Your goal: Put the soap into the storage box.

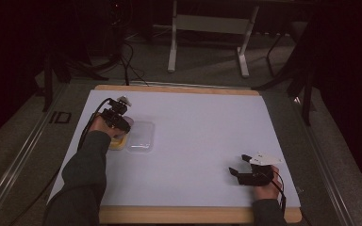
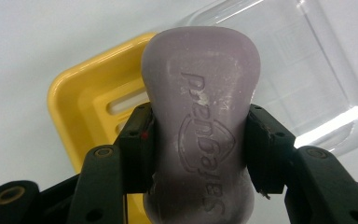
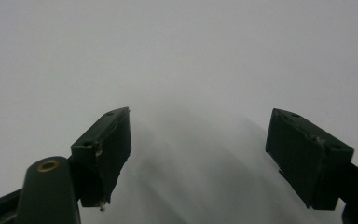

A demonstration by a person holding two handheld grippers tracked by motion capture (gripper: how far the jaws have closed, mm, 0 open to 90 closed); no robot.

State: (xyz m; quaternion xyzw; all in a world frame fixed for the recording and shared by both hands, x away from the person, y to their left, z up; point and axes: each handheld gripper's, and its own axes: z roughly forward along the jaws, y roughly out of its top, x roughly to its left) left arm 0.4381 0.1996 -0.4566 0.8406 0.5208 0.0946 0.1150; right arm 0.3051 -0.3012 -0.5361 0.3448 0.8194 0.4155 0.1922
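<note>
left tongs (image 2: 198, 140) clamped across waist of purple soap bar (image 2: 200, 116), bar's long axis running along jaws. yellow soap dish (image 2: 81, 100) directly below, clear lid (image 2: 307, 70) just beside it. judge next: lower straight into dish. right tongs (image 3: 198, 154) open, empty, well apart over bench (image 1: 207, 122).

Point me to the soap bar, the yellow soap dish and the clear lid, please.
soap bar (image 2: 200, 116), left gripper view, on its embossed face between the pads.
yellow soap dish (image 2: 81, 100), left gripper view, on its raised rim left of the bar.
clear lid (image 2: 303, 79), left gripper view, on its flat transparent panel.
</note>
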